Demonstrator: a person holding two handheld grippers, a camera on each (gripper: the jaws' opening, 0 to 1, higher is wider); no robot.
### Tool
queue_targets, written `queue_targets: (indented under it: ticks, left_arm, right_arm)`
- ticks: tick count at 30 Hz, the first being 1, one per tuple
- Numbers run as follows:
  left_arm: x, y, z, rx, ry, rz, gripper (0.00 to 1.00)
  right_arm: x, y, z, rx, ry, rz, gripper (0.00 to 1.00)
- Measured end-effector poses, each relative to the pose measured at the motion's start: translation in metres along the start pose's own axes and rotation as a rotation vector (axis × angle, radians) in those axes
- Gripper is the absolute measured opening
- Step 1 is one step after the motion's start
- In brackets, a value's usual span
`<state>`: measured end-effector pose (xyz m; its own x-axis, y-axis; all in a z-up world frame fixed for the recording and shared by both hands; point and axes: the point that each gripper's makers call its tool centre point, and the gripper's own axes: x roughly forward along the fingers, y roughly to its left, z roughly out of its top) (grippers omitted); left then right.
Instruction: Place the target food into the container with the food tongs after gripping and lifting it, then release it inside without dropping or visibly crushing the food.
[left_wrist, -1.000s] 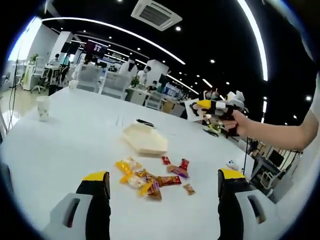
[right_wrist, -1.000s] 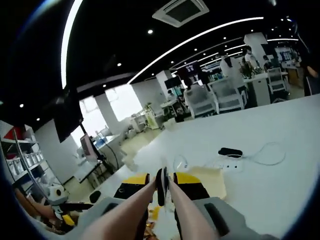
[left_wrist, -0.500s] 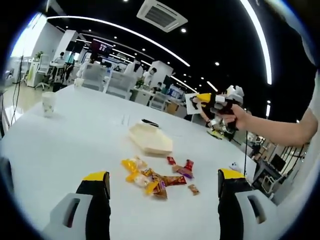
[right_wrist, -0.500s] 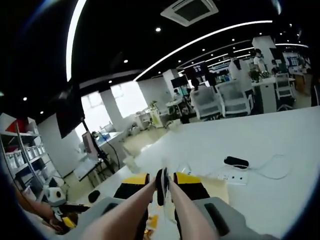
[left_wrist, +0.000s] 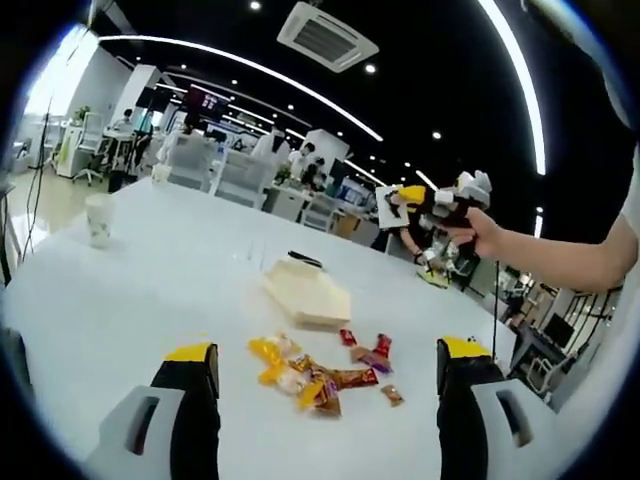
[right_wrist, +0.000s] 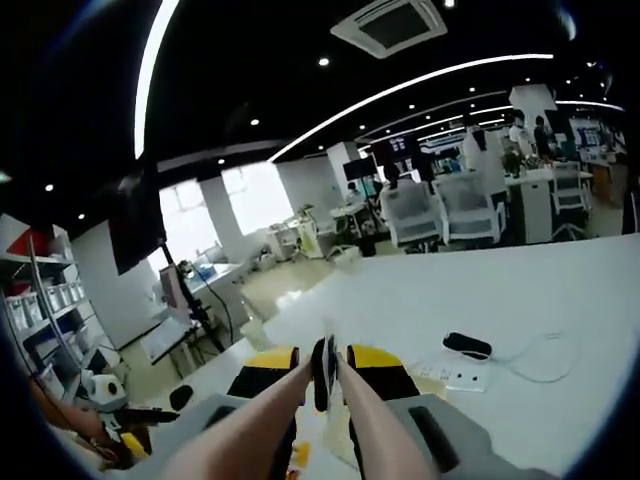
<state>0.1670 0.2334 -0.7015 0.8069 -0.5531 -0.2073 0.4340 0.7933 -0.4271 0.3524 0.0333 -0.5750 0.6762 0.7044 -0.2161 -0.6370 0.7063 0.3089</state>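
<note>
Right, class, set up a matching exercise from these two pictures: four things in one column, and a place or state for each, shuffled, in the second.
Things:
1. paper cup
2. wrapped snacks
3. container
4. tongs

Places or states:
A. heaped loose on the white table, nearest the left tool
B. pinched between the shut jaws of the right tool
C. standing alone near the table's far left edge in the left gripper view
D. pale and flat, lying just beyond the snack heap

Pairs: 1-C, 2-A, 3-D, 4-B
</note>
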Motion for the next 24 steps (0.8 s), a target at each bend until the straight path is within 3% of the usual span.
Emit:
queue_targets:
  ticks: [1, 8, 17, 24]
  left_arm:
    - [-0.001, 0.0, 0.006, 0.025, -0.021, 0.0, 0.9]
    - [0.007, 0.004, 0.002, 0.042, 0.016, -0.007, 0.91]
    - [0.031, 0.004, 0.009, 0.022, 0.027, -0.037, 0.91]
    - [0.031, 0.008, 0.022, 0.036, -0.009, -0.017, 0.91]
  right_arm:
    - [0.001, -0.002, -0.004, 0.006, 0.006, -0.004, 0.18]
    - [0.012, -0.021, -0.016, 0.033, 0.026, -0.021, 0.18]
    - [0.029, -0.043, -0.012, 0.084, 0.007, -0.031, 0.18]
    - [0.043, -0.056, -0.008, 0.102, 0.003, -0.036, 0.18]
